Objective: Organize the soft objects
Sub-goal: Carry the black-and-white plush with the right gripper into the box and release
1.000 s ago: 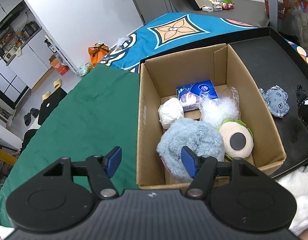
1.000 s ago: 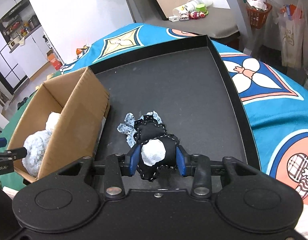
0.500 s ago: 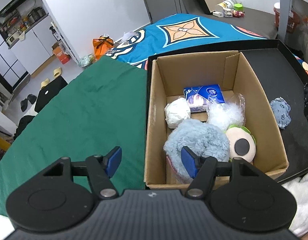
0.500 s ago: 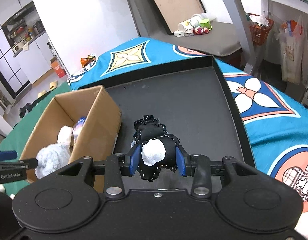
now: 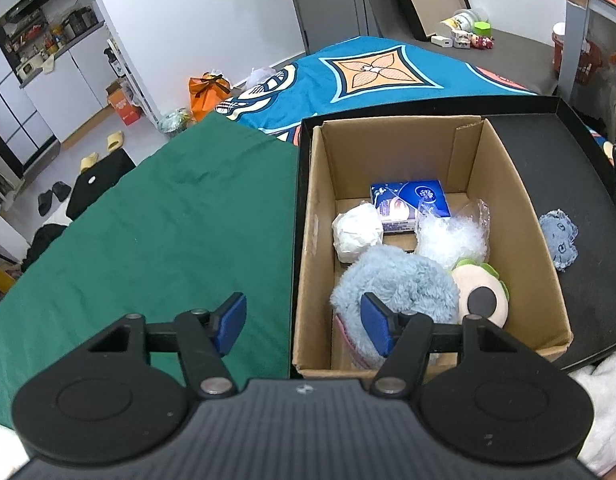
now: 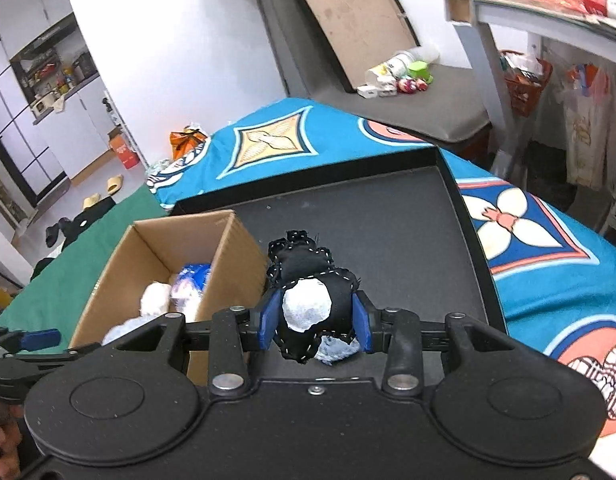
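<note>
The black tray (image 6: 387, 240) lies on a blue patterned cloth (image 6: 539, 264), with a green cloth (image 5: 160, 240) adjoining on the left. The cardboard box (image 5: 519, 216) stands in the tray's left part, open at the top. Inside it lie a pale blue fluffy toy (image 5: 395, 280), a round cream plush with a black spot (image 5: 483, 296), a clear crinkled plastic bag (image 5: 451, 236), a blue tissue pack (image 5: 407, 198) and a white bundle (image 5: 355, 232). A small blue knitted piece (image 5: 559, 238) lies on the tray just right of the box. The right claw (image 6: 312, 318) is clenched on a black stitched plush with a white patch (image 6: 308, 288), held above the tray just right of the box. The left claw (image 5: 304, 322) is released and holds nothing, straddling the box's near left wall.
</note>
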The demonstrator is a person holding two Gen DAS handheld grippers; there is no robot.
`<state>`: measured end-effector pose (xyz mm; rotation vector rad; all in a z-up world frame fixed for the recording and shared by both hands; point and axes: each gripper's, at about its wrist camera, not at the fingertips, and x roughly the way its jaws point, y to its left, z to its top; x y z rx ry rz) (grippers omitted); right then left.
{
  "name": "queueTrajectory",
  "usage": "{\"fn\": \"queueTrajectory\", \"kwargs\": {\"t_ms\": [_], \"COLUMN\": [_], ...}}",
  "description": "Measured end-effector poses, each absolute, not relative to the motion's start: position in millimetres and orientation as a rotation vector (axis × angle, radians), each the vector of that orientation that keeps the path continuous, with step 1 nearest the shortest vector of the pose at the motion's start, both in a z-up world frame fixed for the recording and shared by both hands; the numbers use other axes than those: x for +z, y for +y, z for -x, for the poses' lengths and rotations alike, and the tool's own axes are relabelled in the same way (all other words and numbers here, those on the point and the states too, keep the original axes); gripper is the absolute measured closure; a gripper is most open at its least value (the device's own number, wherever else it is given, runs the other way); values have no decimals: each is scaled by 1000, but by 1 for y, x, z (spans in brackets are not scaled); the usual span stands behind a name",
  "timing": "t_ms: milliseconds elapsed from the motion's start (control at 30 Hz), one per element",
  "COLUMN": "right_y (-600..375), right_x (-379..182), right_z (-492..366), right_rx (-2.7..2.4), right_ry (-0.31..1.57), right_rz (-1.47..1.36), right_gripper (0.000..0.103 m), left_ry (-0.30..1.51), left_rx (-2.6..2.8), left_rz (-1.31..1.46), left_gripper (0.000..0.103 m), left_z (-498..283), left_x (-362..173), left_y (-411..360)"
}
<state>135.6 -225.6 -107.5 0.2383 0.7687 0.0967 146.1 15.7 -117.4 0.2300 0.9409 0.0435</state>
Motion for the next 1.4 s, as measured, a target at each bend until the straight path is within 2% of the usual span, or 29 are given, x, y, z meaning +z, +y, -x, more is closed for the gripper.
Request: {"fn": "queueTrajectory", "kwargs": {"t_ms": [133,333,600,700,967,1067,1133,1400], "right_y": [-215,-194,-163,-151,-123,-118,-118,-132], "right_x": [-100,-89,-79,-79,-77,-76,-75,-70], "right_z": [-139,-150,-168,-173,-184,-190,-192,-182], "right_rx": [122,157,195,206,226,215,212,185], "right_ry": [762,759,760,768,788,783,785,819], "right_rz": [-226,-193,-138,-109,-56,-24,-5,28], "right_gripper": [65,65,64,64,63,57,49,44], "left_ry": [931,949,989,1000,1005,1003,1003,1004], "left_rx": [44,26,-8,-5,-18,-26,-27,-18], "left_rz": [-202,-160,-76,-61,-10,-1,12,85], "left_gripper": [46,62,89,93,94,94,94,93], "left_z": [-145,-147,-153,-155,-159,-159,-159,-160], "left_x": [-115,-118,-124,-127,-131,-132,-133,-133], "left_y": [20,25,37,41,49,51,54,62]}}
